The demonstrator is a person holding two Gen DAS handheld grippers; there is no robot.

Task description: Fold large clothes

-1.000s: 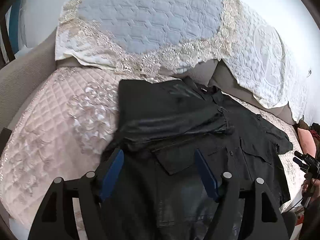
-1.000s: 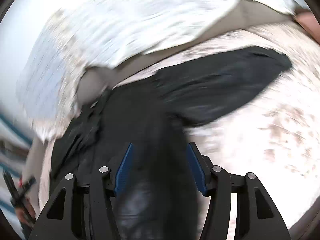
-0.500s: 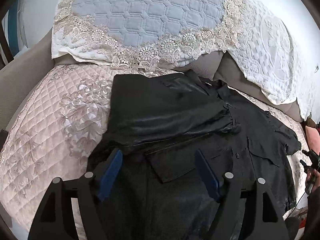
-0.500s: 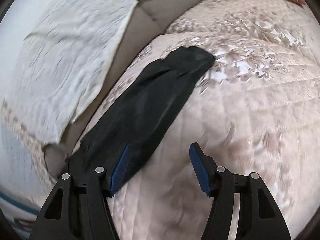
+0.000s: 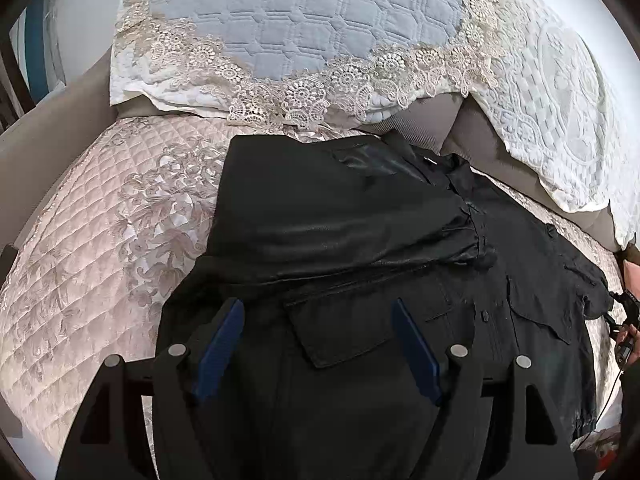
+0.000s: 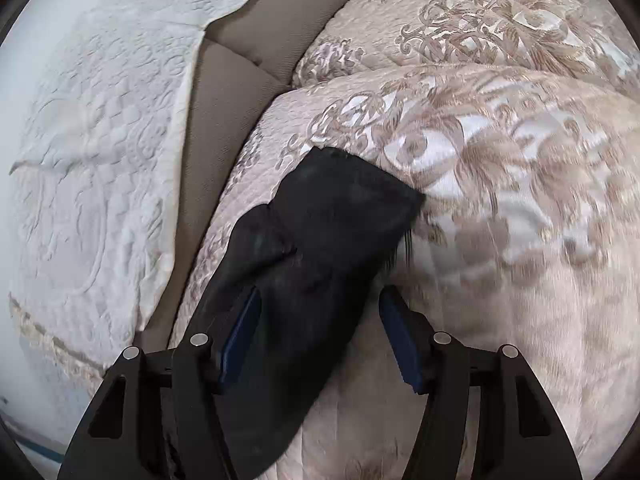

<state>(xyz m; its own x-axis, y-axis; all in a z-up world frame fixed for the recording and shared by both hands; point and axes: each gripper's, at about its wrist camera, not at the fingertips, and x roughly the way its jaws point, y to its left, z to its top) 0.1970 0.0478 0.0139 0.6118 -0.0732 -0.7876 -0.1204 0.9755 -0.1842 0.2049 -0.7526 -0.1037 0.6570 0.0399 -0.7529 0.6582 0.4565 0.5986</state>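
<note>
The left gripper (image 5: 316,344) hangs over the lower front of the black shirt (image 5: 360,248) with its blue pads spread wide, gripping nothing. The right gripper (image 6: 318,332) has just been closing its jaws; they stand about half apart with the shirt's outstretched sleeve (image 6: 320,240) between them, the cloth against the left pad and clear of the right, so nothing is pinched. The shirt lies spread on the pink quilted sofa cover (image 5: 80,248), its other sleeve folded across the chest and its collar toward the backrest. Behind it a lace-edged blue cushion (image 5: 304,20) and a white quilted throw (image 5: 560,92) lean against the sofa back
</note>
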